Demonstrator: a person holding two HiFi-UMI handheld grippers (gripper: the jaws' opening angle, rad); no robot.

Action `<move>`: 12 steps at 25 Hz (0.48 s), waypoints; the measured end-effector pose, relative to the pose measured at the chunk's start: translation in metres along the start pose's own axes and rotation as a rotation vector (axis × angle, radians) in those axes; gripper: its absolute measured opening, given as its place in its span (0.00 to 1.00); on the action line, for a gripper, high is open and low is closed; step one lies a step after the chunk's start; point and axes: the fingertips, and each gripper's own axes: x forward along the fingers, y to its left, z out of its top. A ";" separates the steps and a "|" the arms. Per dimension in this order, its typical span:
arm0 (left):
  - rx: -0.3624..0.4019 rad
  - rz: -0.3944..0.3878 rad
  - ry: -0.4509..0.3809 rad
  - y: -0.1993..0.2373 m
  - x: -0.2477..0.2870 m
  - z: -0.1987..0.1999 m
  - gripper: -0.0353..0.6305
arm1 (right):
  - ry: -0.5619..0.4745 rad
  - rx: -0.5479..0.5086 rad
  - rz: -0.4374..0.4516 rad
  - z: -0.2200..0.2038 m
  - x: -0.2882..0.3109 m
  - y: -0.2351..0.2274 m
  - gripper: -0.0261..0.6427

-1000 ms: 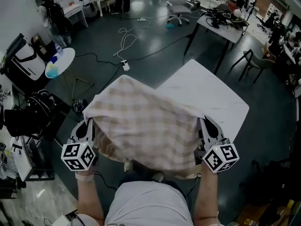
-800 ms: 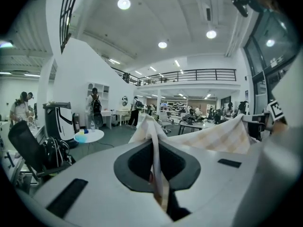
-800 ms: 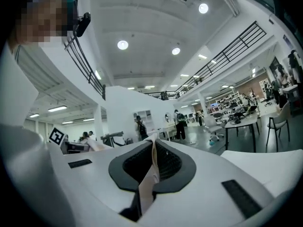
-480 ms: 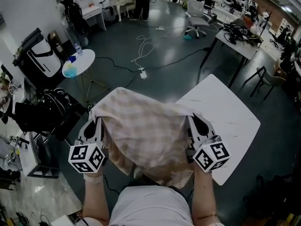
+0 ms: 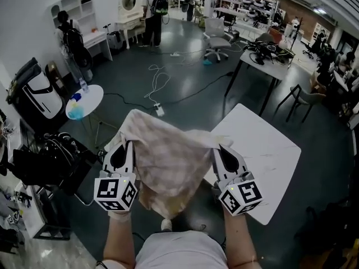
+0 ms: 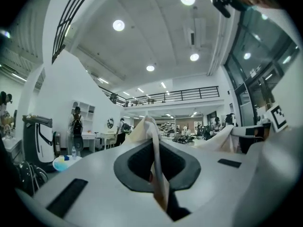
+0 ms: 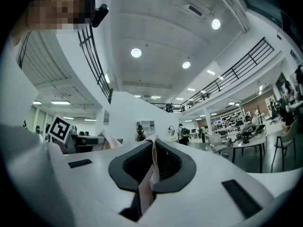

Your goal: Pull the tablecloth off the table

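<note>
A beige checked tablecloth hangs bunched between my two grippers, lifted off the white table, with only a fold at its right edge over the table's near left corner. My left gripper is shut on the cloth's left edge, and the cloth edge shows pinched between the jaws. My right gripper is shut on the right edge, where a strip of cloth runs up through the closed jaws. The cloth sags down toward the person's legs.
A small round white side table with a bottle stands at the left. Black bags sit on the floor left of me. Cables cross the dark floor ahead. A desk and chairs stand at the back right; people stand far off.
The cloth has come off the table and been drawn toward the person, bunching narrower. Both grippers have moved closer together and up, and the view has tilted up to show more of the room.
</note>
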 end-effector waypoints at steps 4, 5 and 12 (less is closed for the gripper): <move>0.011 -0.066 -0.023 -0.028 0.025 0.011 0.07 | -0.029 -0.084 -0.089 0.021 -0.014 -0.012 0.08; 0.018 -0.084 -0.025 -0.038 0.030 0.011 0.07 | -0.035 -0.098 -0.116 0.024 -0.020 -0.016 0.08; 0.058 -0.263 -0.019 -0.116 0.065 0.004 0.07 | -0.080 -0.144 -0.303 0.046 -0.076 -0.060 0.08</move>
